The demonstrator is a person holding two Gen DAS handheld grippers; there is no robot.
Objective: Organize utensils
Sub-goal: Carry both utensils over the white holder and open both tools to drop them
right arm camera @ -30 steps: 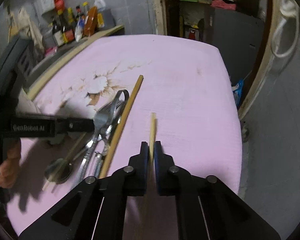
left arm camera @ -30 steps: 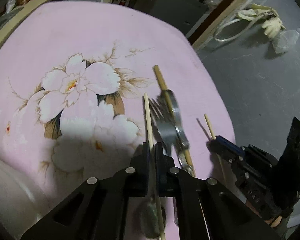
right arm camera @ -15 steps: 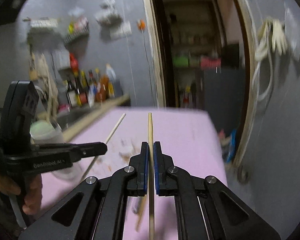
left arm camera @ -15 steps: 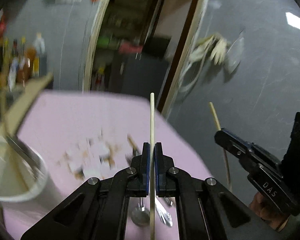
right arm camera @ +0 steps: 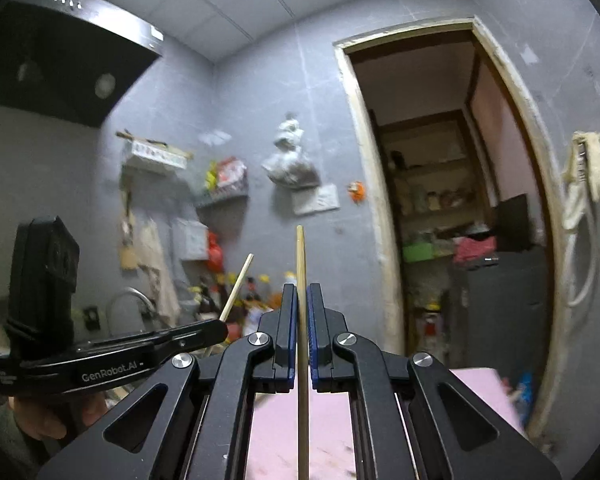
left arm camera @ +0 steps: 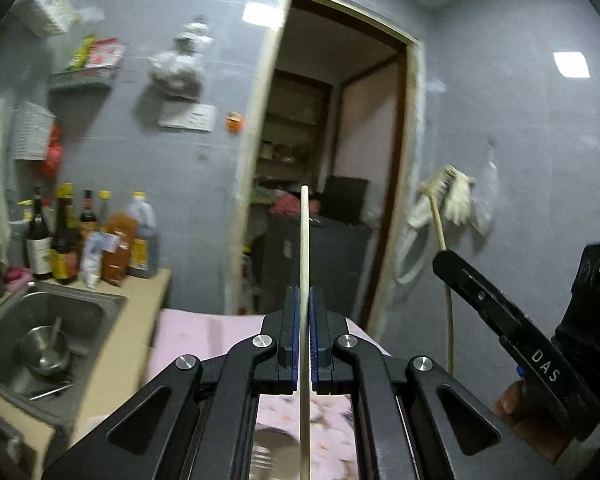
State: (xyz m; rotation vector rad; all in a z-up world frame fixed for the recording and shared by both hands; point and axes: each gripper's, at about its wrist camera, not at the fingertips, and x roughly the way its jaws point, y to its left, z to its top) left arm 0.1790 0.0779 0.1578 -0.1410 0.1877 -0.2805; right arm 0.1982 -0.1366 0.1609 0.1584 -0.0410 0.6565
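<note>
My left gripper (left arm camera: 304, 292) is shut on a pale wooden chopstick (left arm camera: 304, 248) that stands upright, tip pointing up. My right gripper (right arm camera: 301, 290) is shut on a second, darker chopstick (right arm camera: 300, 256), also upright. In the left wrist view the right gripper (left arm camera: 440, 258) is at the right with its chopstick (left arm camera: 444, 264) sticking up. In the right wrist view the left gripper (right arm camera: 220, 330) is at the left with its chopstick (right arm camera: 236, 286). The pink flowered table (left arm camera: 204, 336) lies low beneath both grippers. The other utensils are hidden, except a blurred fork part (left arm camera: 268, 456).
A steel sink (left arm camera: 80, 312) holding a metal bowl (left arm camera: 46, 350) is at the left, with sauce bottles (left arm camera: 84, 240) on the counter behind it. An open doorway (left arm camera: 324, 184) faces me. A range hood (right arm camera: 60, 60) hangs at the upper left.
Both grippers have lifted their chopsticks off the table and tilted them upright. The views swung from the tabletop up to the wall and doorway.
</note>
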